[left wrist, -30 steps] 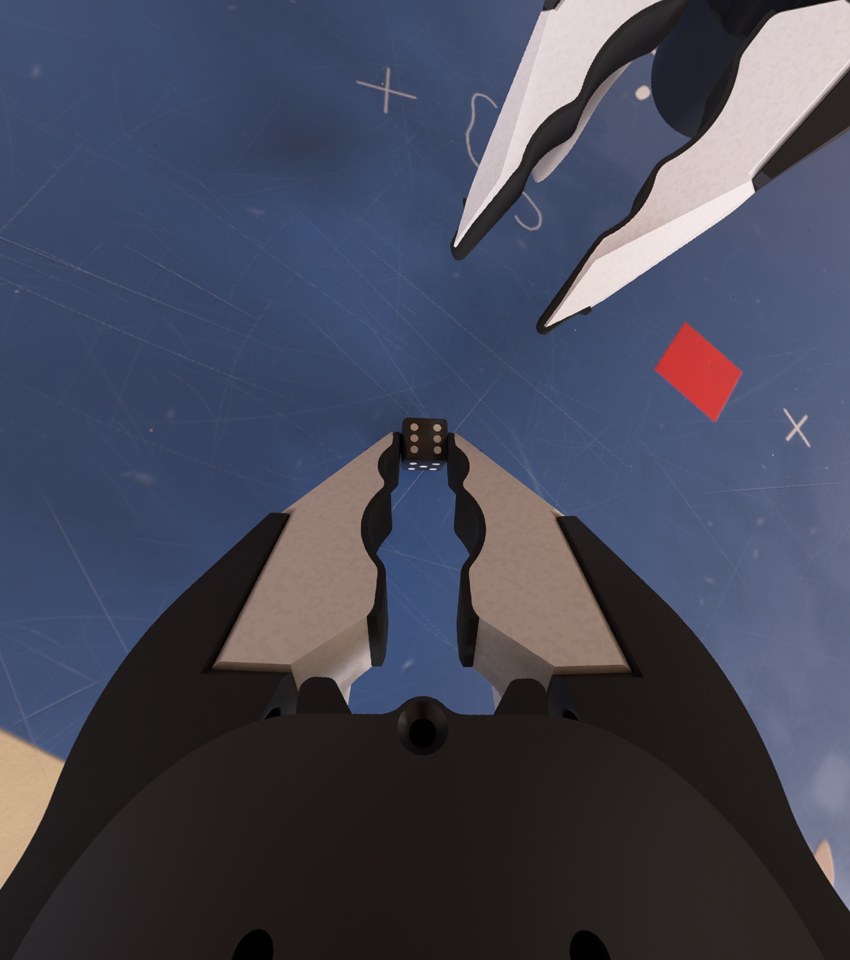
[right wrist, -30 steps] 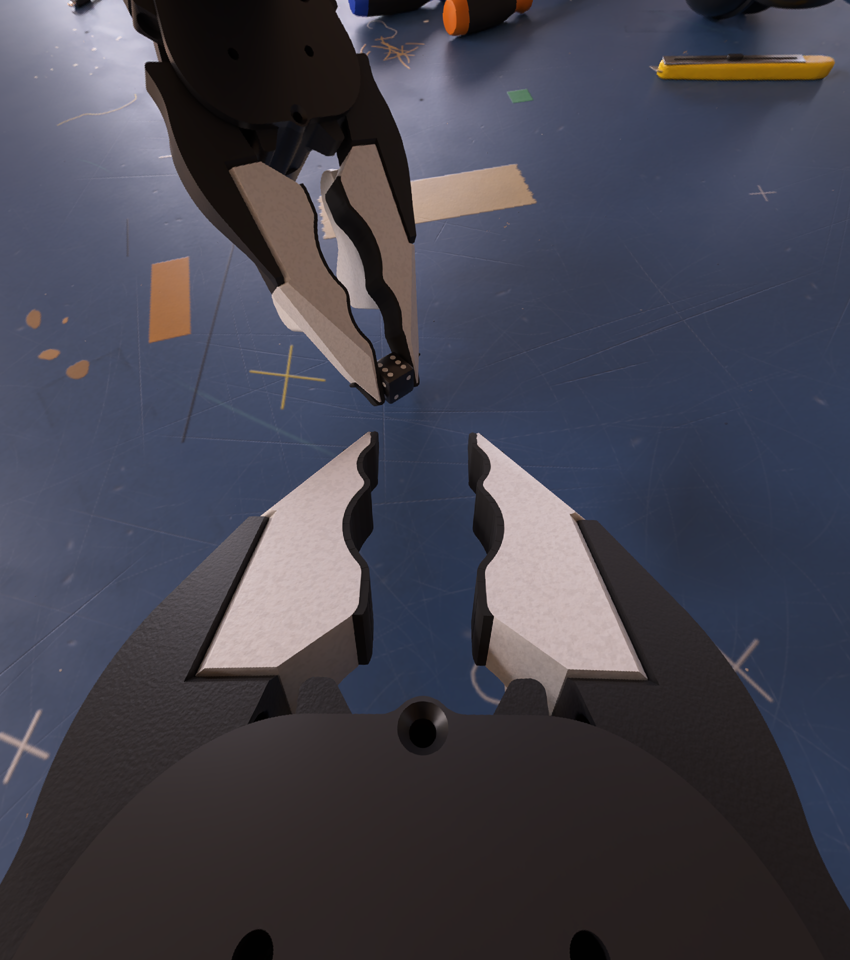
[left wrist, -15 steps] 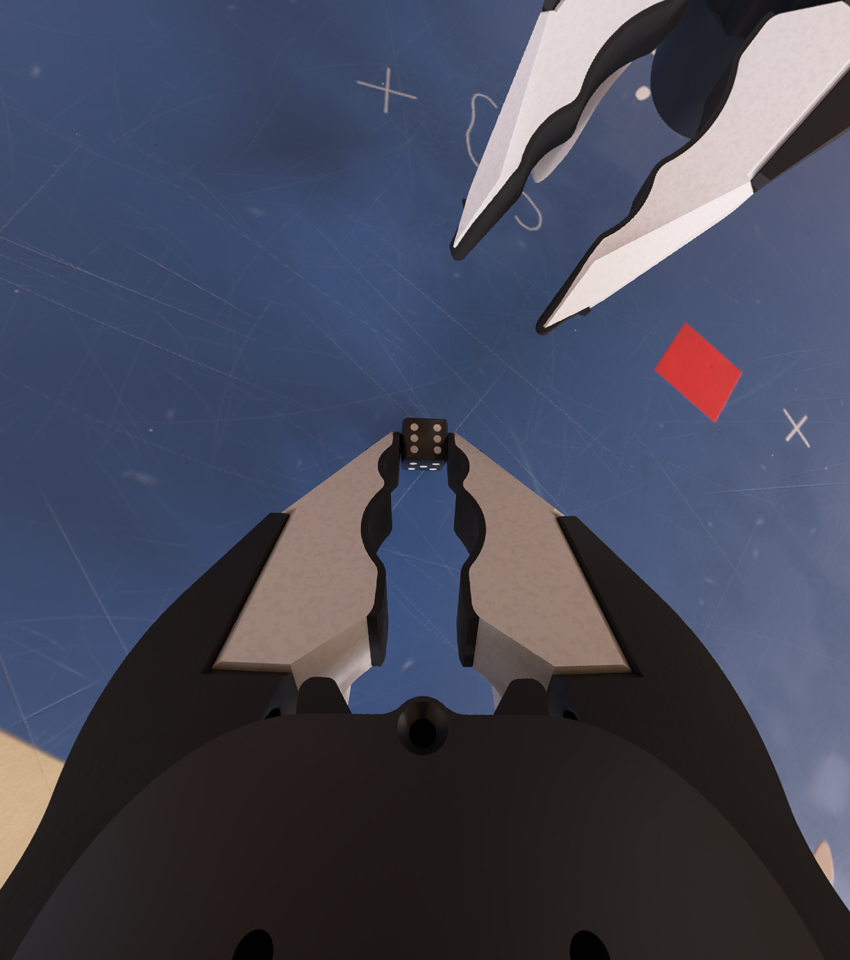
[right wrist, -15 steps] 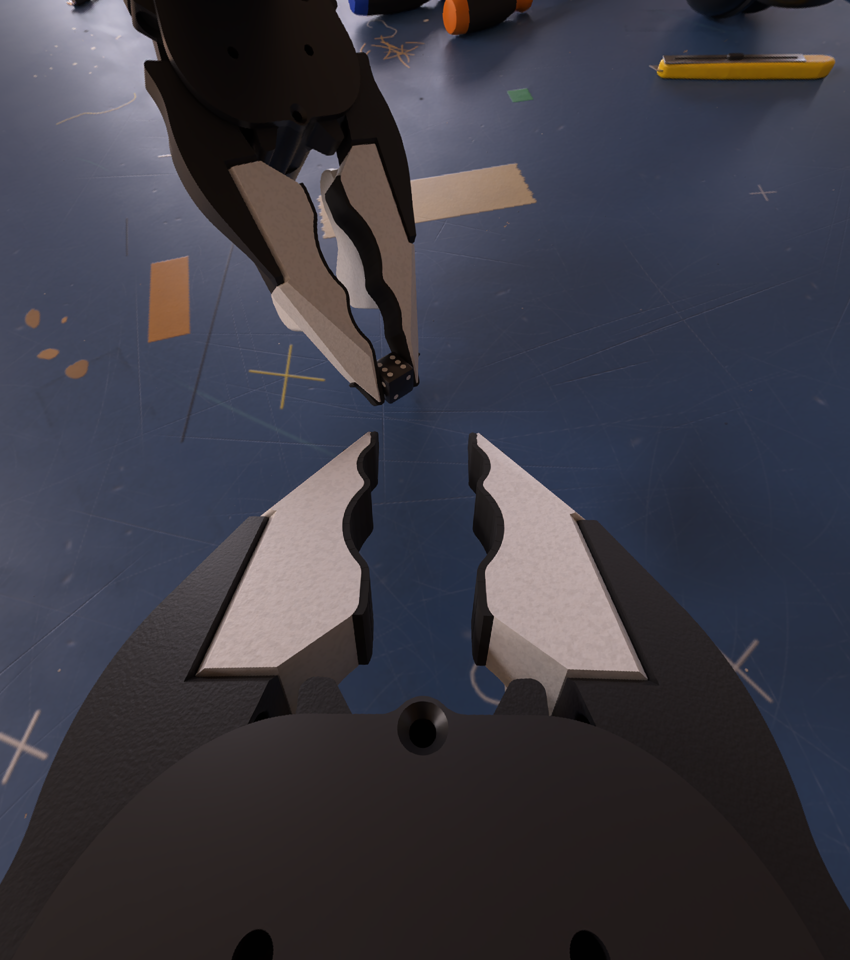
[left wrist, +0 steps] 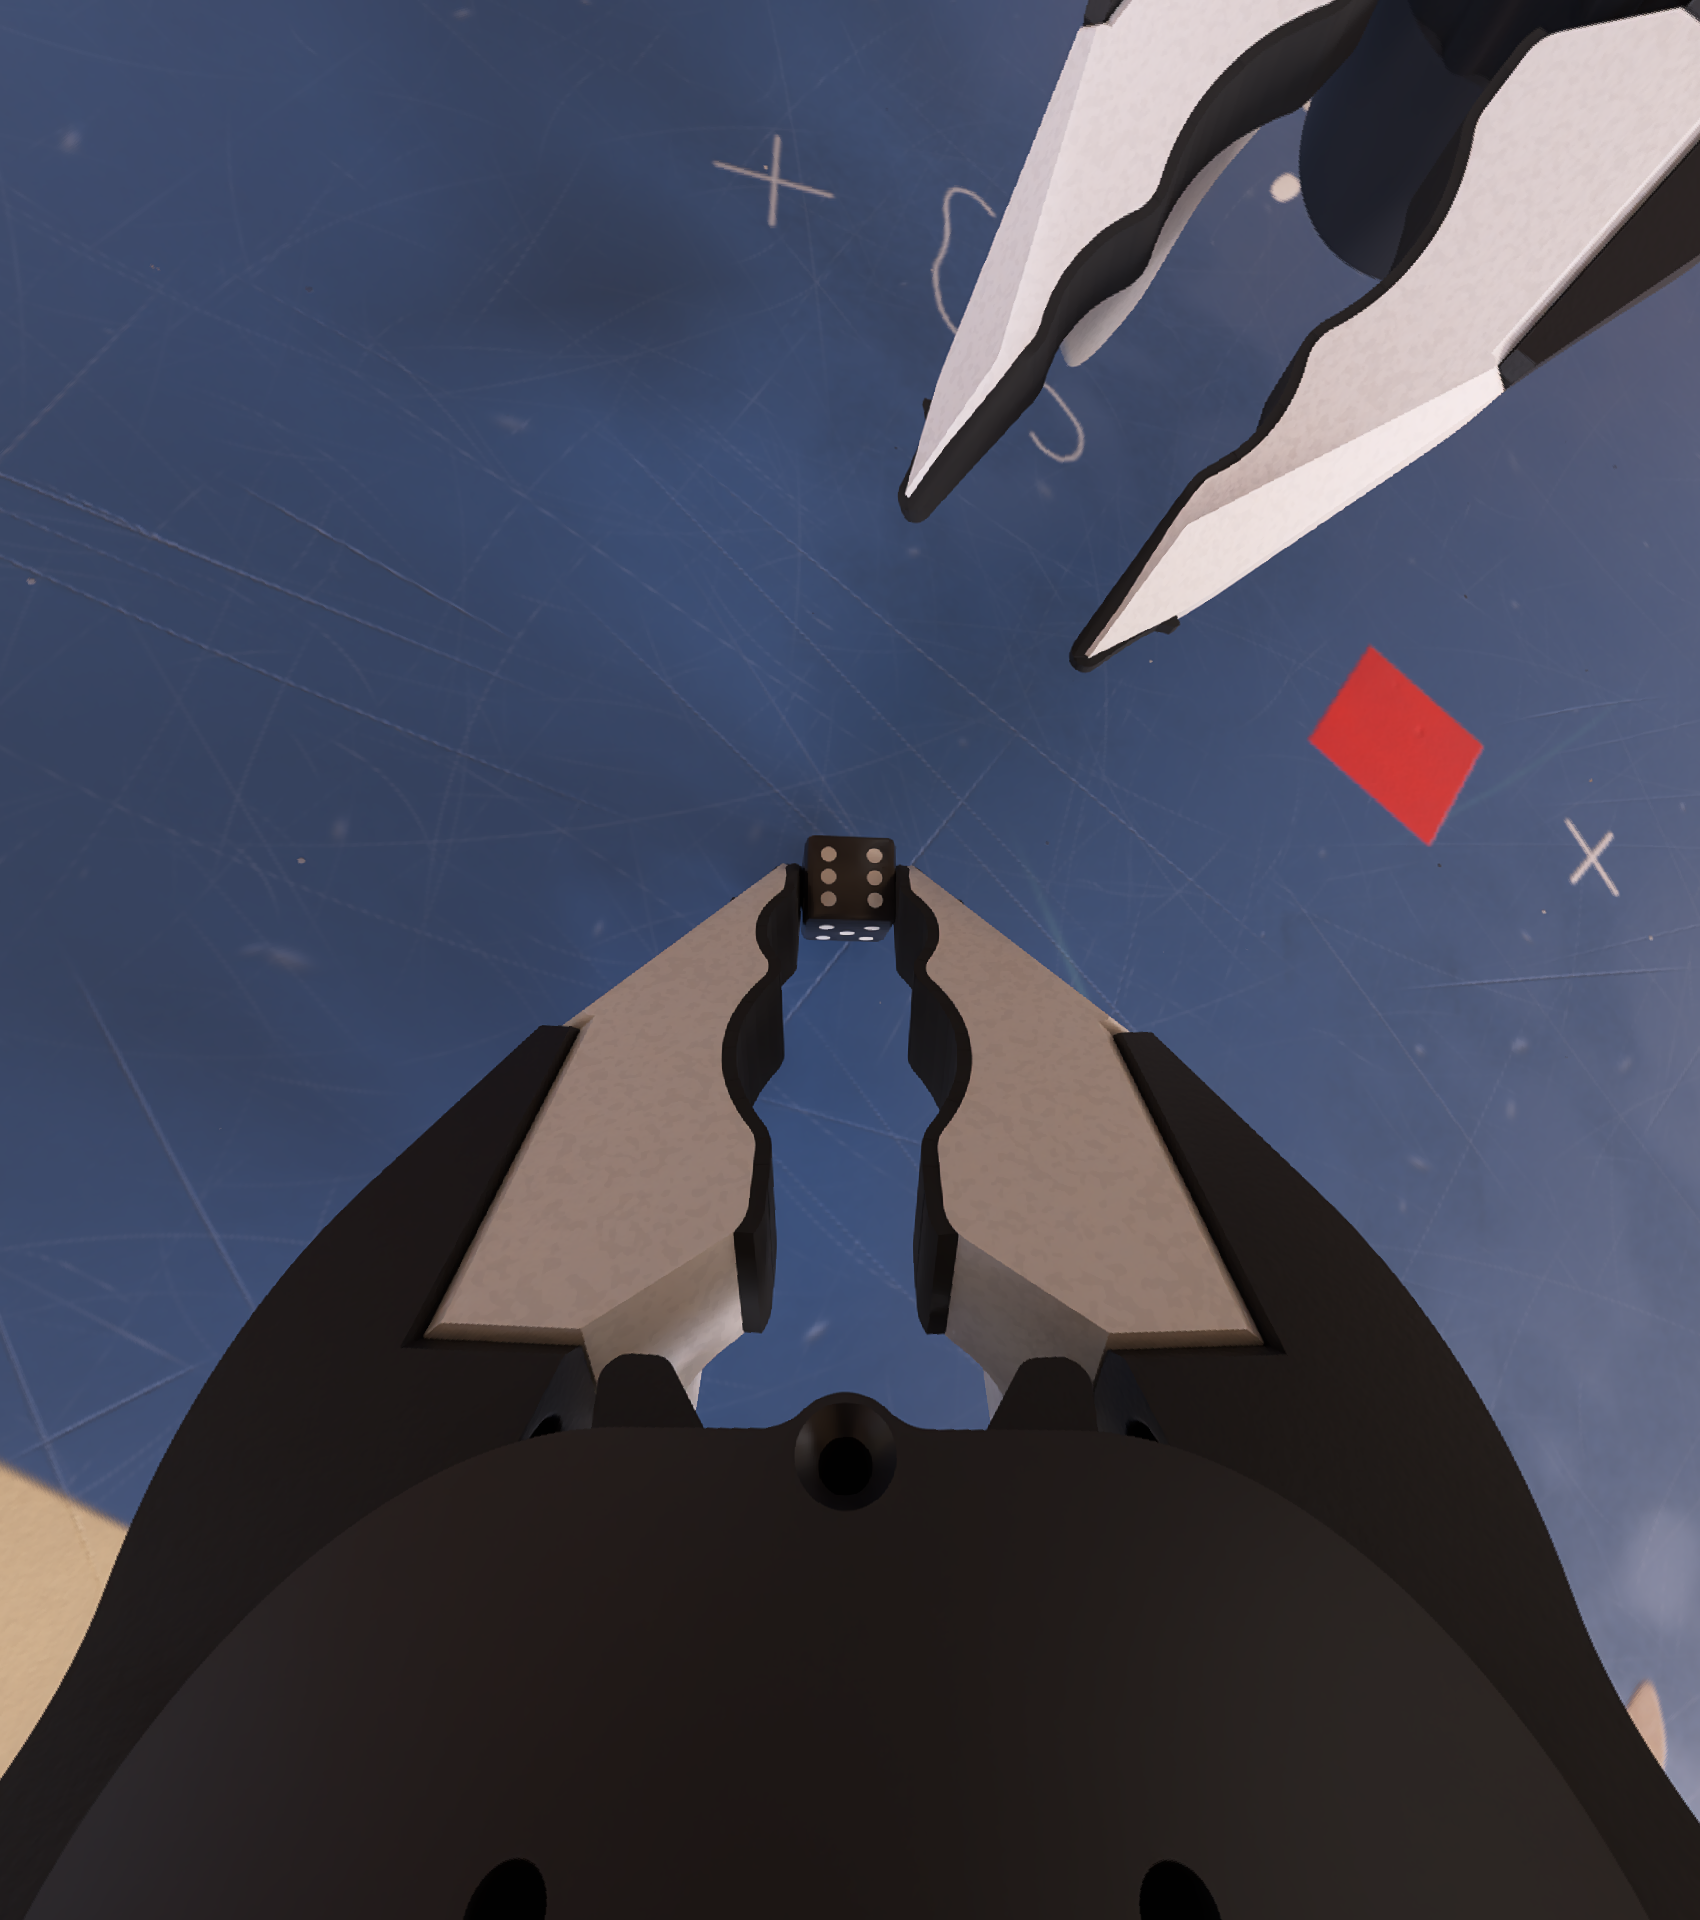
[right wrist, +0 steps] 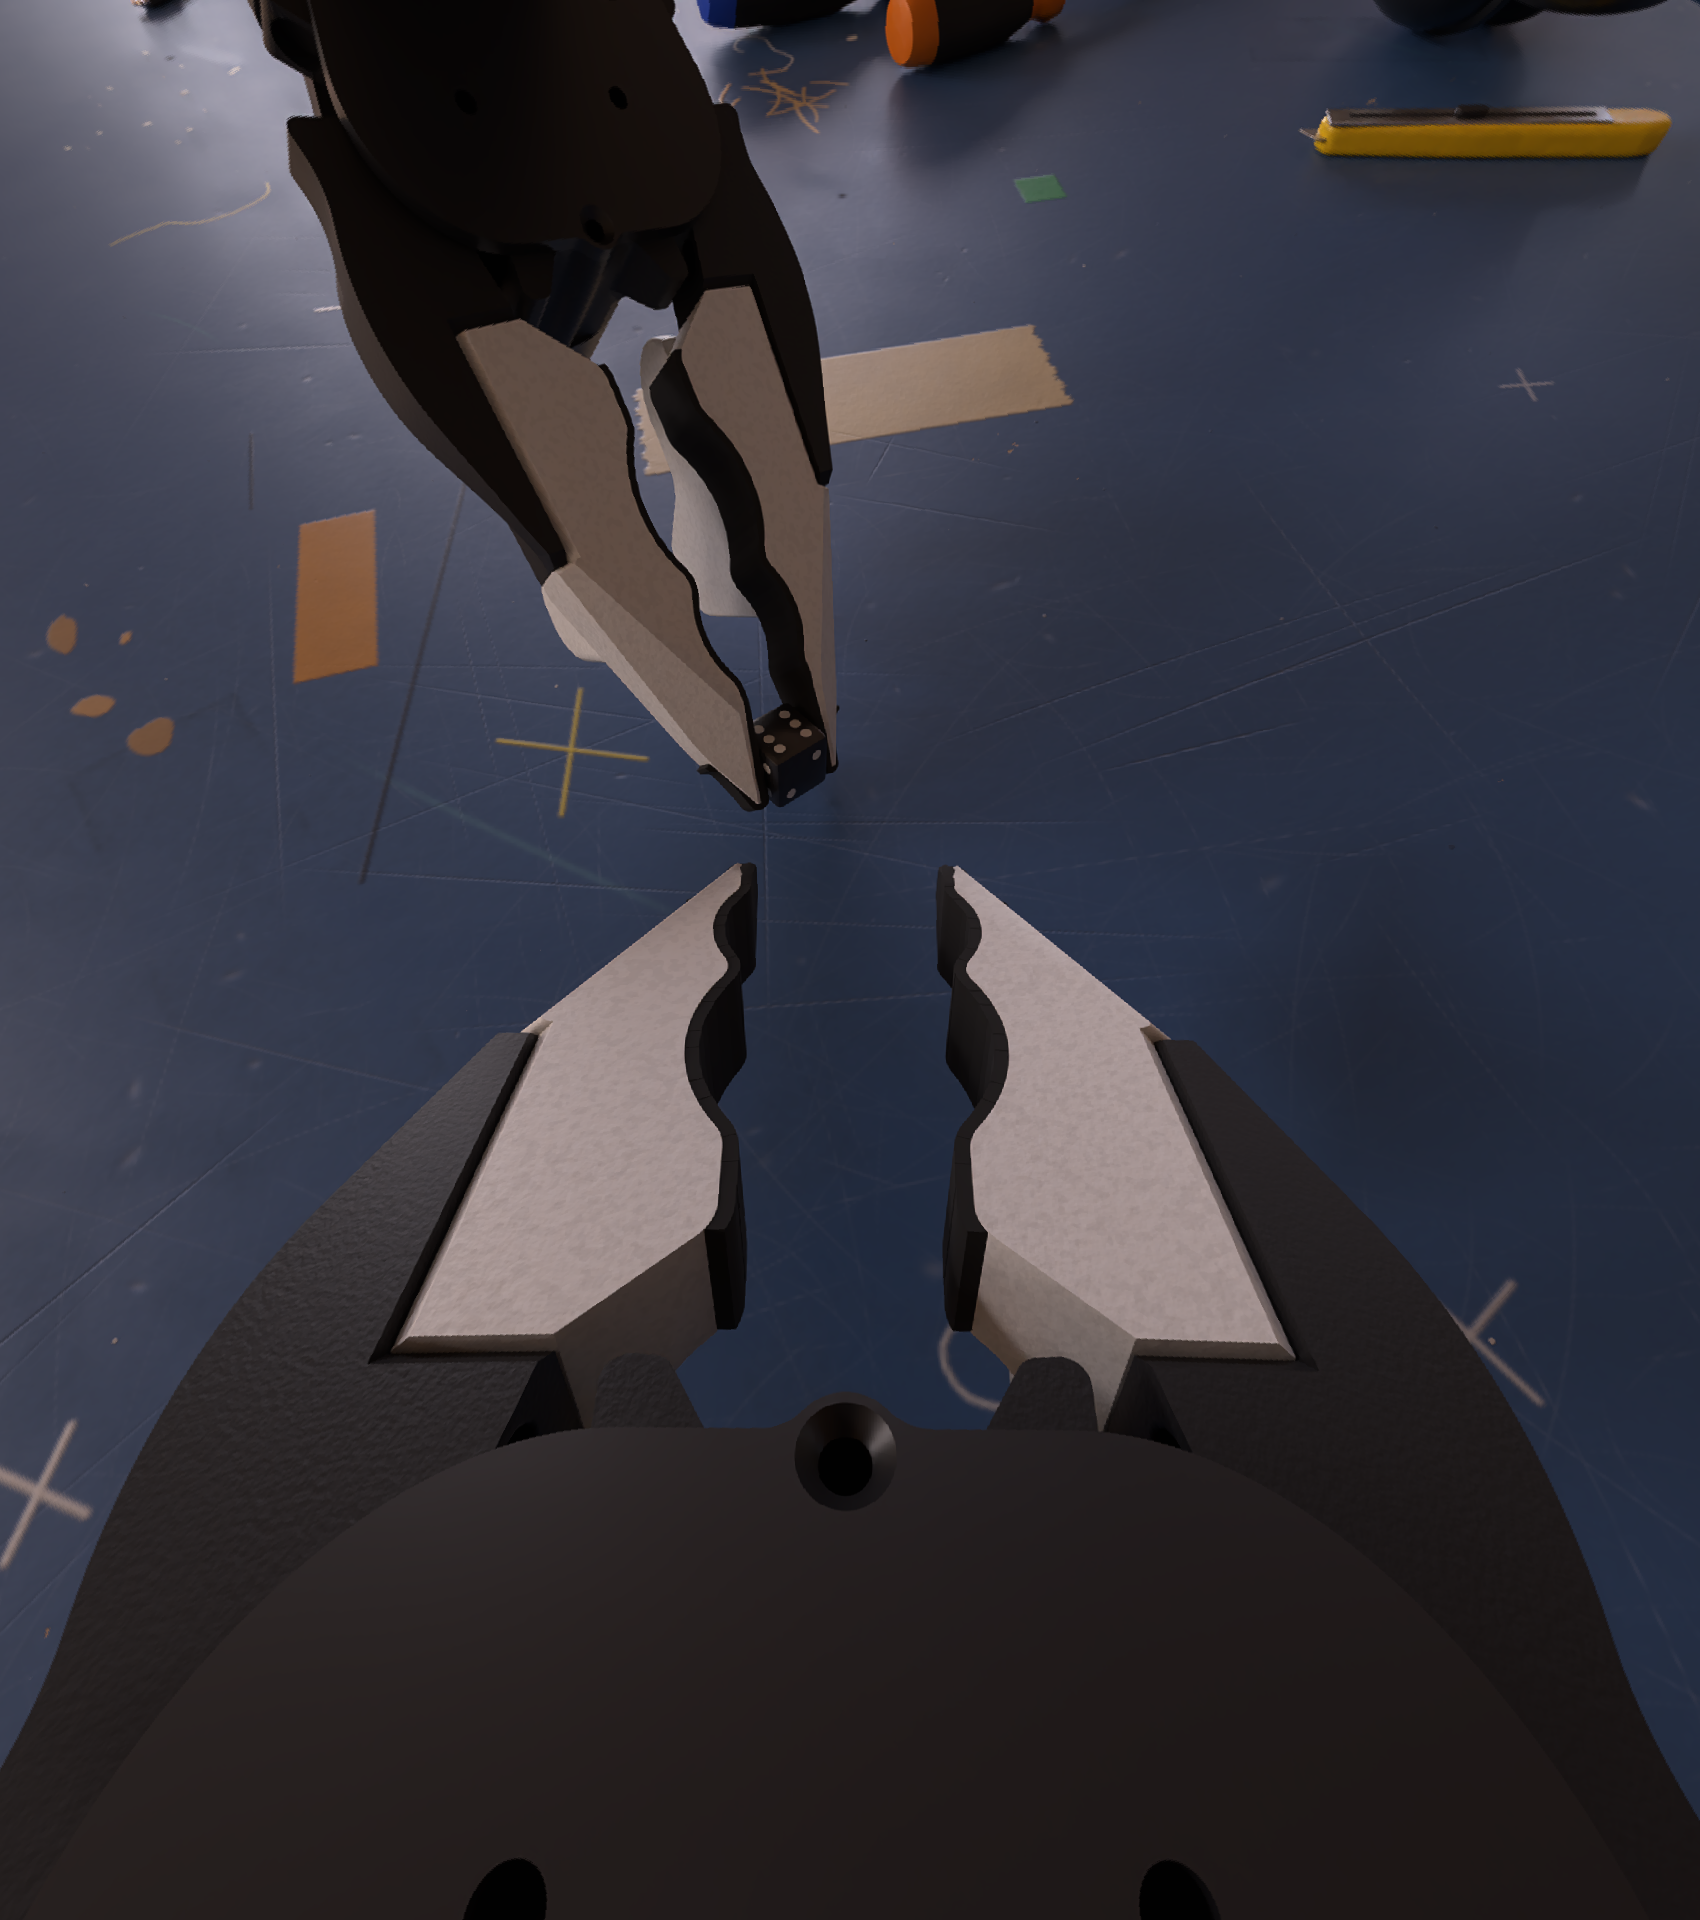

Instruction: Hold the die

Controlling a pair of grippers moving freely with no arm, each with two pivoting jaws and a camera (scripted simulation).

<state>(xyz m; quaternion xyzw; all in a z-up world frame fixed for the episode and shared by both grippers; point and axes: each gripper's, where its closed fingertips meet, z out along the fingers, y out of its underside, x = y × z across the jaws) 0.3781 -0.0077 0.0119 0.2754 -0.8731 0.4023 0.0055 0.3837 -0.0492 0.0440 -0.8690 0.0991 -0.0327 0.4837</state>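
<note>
A small black die (left wrist: 848, 889) with pale pips sits pinched between the tips of my left gripper (left wrist: 848, 896), which is shut on it. The die also shows in the right wrist view (right wrist: 792, 754), held at the tips of the left gripper (right wrist: 784, 774) just above the blue surface. My right gripper (right wrist: 846, 883) is open and empty, its tips a short way in front of the die. It also shows in the left wrist view (left wrist: 997, 587) at the upper right, jaws apart.
A scratched blue surface (left wrist: 306, 623) lies under both grippers. On it are a red patch (left wrist: 1394, 744), tan tape (right wrist: 939, 380), an orange strip (right wrist: 337, 594), a yellow utility knife (right wrist: 1490, 133) far right, and an orange-capped object (right wrist: 913, 26) at the far edge.
</note>
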